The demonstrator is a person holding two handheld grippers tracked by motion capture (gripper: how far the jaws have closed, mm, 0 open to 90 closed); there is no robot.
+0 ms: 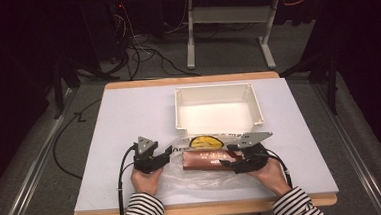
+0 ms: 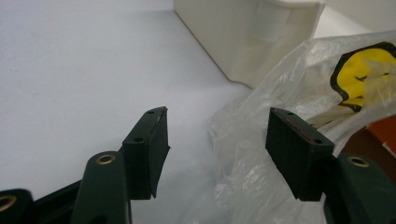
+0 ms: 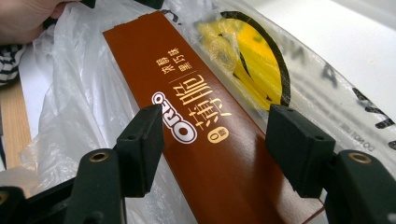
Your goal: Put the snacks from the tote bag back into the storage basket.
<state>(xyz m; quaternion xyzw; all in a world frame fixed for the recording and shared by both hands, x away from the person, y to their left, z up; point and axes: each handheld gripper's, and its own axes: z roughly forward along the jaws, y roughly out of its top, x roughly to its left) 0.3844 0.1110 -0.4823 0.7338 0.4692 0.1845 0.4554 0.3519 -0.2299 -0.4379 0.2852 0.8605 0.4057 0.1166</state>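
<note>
Dark room, white worktop (image 1: 129,121). Brown biscuit box (image 3: 205,135) in clear plastic bag (image 2: 261,140), just before white bin (image 1: 218,108). Box long axis runs hand to hand. Right gripper (image 3: 215,149) fingers spread astride box end, nearer. Left gripper (image 2: 217,149) fingers spread at bag edge.

A white-topped table (image 1: 129,121) with a wooden edge stands on grey carpet (image 1: 31,162). Beyond it the room is dark — black cables (image 1: 140,53) trail across the floor beside a grey desk frame (image 1: 226,25).
</note>
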